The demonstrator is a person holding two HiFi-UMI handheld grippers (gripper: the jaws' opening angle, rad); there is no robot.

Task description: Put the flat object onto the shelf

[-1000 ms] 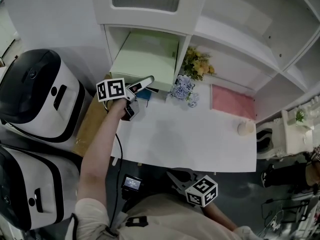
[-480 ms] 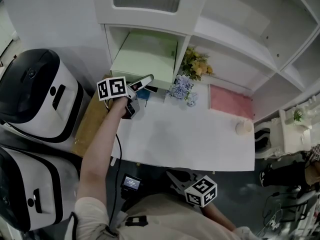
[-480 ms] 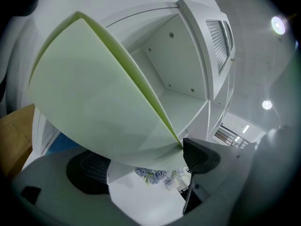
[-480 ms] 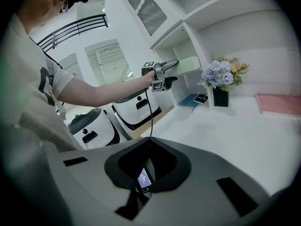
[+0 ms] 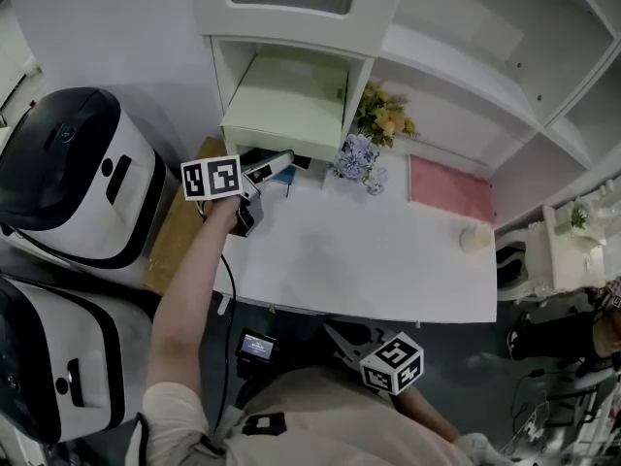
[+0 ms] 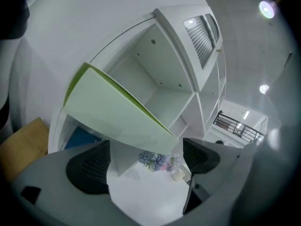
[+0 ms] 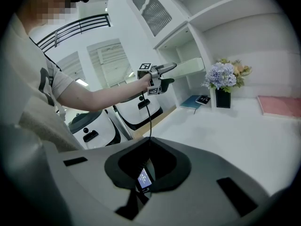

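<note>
Probably lab mock-up room: white shelving (image 5: 456, 71), flower vase (image 5: 361, 161), bulky white machines (image 5: 82, 178).

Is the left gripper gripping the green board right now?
No, the left gripper has its jaws apart with nothing between them, and the green board sits in the shelf.

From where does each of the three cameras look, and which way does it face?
Head view: on the person's head, looking steeply down at table and shelf; left arm, left gripper and right gripper show.
Left gripper view: on the left gripper, looking up at the green board in the shelf; only its open jaws show.
Right gripper view: on the right gripper, facing across the table to the shelf; its shut jaws, torso and left arm show.
Shared: the flowers appear in all three.
</note>
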